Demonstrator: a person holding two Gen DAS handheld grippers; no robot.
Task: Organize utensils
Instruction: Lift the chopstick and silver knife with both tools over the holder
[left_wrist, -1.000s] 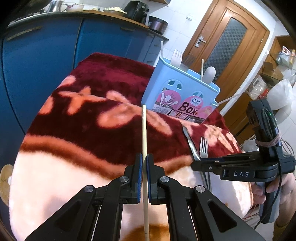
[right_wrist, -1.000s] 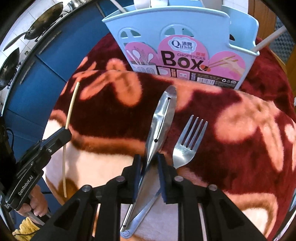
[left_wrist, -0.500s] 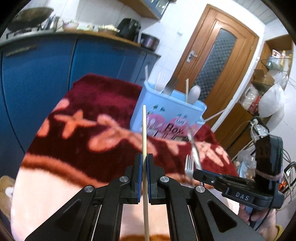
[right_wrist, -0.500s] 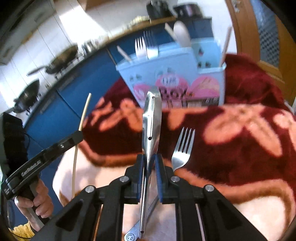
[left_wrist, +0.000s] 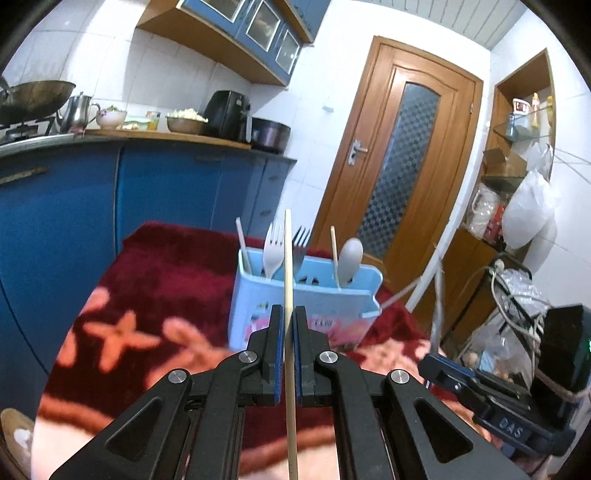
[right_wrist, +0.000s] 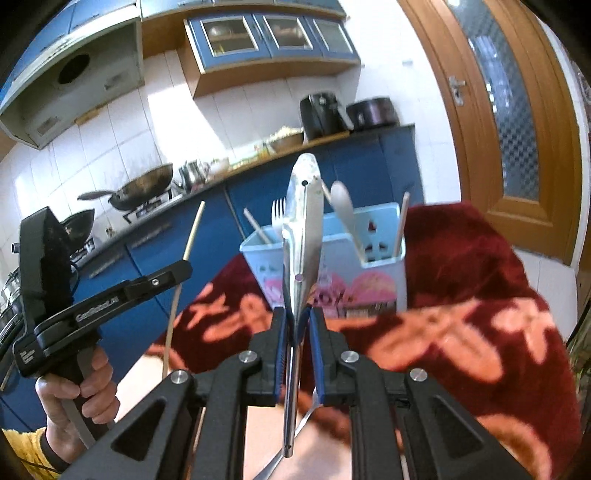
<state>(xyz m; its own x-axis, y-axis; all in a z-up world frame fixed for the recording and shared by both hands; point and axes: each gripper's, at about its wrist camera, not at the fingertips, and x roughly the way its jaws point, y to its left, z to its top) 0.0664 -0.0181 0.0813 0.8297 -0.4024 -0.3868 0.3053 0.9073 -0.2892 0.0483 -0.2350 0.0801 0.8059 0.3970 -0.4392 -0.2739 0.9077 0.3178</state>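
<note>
the left gripper (left_wrist: 287, 345) is clamped on a chopstick (left_wrist: 289, 295), the right gripper (right_wrist: 297, 347) on steel tongs (right_wrist: 303, 236), both before the blue chopsticks box (left_wrist: 306, 295).

A home kitchen is being shown; blue cabinets (left_wrist: 159, 206) are being run along under a wooden counter (left_wrist: 166, 136), and glass-fronted cupboards (right_wrist: 273, 35) are being carried on the white tiled wall (right_wrist: 207, 122) above; a wok (right_wrist: 142, 184) is being held on a gas stove (right_wrist: 147, 210) beneath an extractor hood (right_wrist: 70, 74); a kettle (left_wrist: 78, 110), bowls (left_wrist: 184, 123), an air fryer (left_wrist: 227, 114) and a dark pot (left_wrist: 269, 134) are being kept on the counter; a wooden door (left_wrist: 399, 158) with patterned glass is being seen at the side, and shelves (left_wrist: 517, 129) crowded with household goods and bags are being seen beside it.
</note>
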